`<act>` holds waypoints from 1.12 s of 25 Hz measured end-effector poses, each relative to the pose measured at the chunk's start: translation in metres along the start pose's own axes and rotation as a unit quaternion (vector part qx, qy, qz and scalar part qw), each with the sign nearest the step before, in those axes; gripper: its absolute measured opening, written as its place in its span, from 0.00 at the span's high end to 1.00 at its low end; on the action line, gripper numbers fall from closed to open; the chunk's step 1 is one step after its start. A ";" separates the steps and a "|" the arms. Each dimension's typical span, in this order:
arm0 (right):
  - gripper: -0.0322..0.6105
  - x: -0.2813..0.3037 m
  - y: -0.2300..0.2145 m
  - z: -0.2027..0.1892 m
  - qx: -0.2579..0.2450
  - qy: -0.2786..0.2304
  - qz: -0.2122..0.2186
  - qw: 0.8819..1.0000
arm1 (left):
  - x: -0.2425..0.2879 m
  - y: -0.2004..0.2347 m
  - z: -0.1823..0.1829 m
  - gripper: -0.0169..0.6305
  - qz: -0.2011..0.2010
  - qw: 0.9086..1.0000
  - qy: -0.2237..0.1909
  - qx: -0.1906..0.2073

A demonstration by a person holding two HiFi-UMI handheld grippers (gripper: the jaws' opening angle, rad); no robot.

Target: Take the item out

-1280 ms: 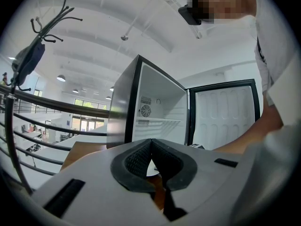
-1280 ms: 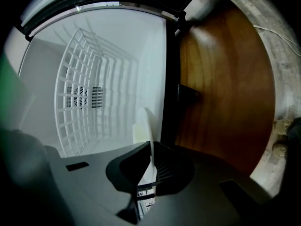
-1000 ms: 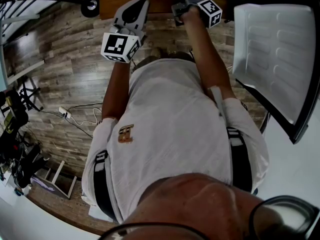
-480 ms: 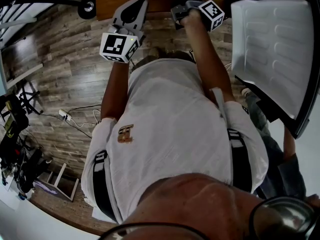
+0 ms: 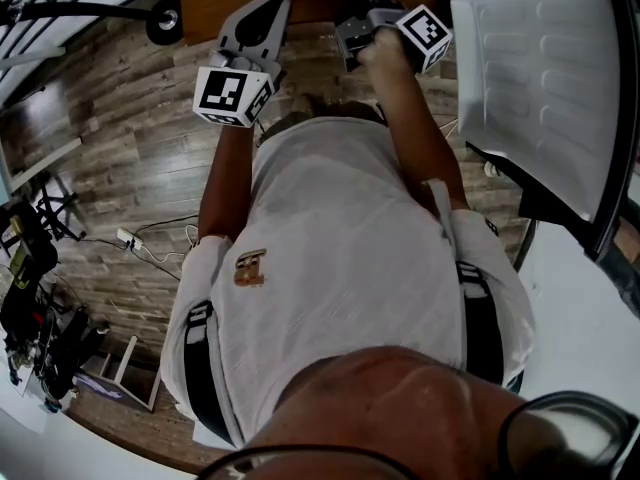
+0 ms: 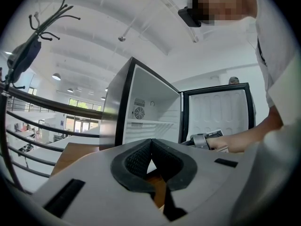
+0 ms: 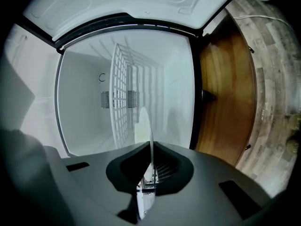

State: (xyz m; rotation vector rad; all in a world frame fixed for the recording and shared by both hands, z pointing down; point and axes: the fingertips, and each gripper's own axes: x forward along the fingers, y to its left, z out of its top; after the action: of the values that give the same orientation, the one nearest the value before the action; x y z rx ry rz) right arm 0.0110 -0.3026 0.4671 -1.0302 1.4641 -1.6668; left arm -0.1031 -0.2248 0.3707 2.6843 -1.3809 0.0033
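The right gripper's (image 7: 150, 149) jaws were pressed nearly together, pinching the rim of a thin white disc (image 7: 143, 126). Seen edge-on, it was most likely a plate. The disc stuck out forward from the pads towards the open fridge (image 7: 84, 107), whose pale interior and wire shelf (image 7: 120, 84) filled the view behind it. Nothing else showed on that shelf. The left gripper's (image 6: 151, 144) jaws were closed tip to tip with nothing between them. It hung to the side, near the wooden tabletop (image 6: 70, 152) that carried the fridge.

From the head view, the right gripper (image 5: 362, 10) was raised ahead of the person, with the fridge door (image 5: 540, 78) swung wide on that side. The left gripper (image 5: 256, 30) was held level beside it.

The grasp looked secured, and the step in hand was the withdrawal. The disc sat at the mouth of the fridge, though I could not tell whether its far edge had cleared the opening. The next move would call for drawing the right gripper straight back towards the body. The grip should stay firm, since the hold was only on a narrow rim. The disc should be kept off the shelf wires and the door frame, then carried to the tabletop.
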 end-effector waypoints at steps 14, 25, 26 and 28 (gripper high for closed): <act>0.89 -0.022 0.018 -0.008 -0.004 -0.001 0.010 1.000 | -0.001 0.001 0.004 0.95 -0.014 1.000 -0.004 -0.003; 0.89 -0.061 0.012 -0.012 -0.012 -0.006 0.012 1.000 | -0.018 -0.022 -0.002 0.95 -0.024 1.000 -0.006 -0.001; 0.89 -0.061 0.013 -0.013 -0.012 -0.004 0.011 1.000 | -0.018 -0.021 -0.002 0.95 -0.025 1.000 -0.006 -0.002; 0.89 -0.072 0.013 -0.016 -0.013 -0.002 0.011 1.000 | -0.024 -0.028 -0.002 0.95 -0.025 1.000 -0.006 -0.001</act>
State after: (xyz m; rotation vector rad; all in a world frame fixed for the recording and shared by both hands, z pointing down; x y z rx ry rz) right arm 0.0291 -0.2334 0.4448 -1.0268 1.4930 -1.6329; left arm -0.0938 -0.1889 0.3687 2.7219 -1.3158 -0.0196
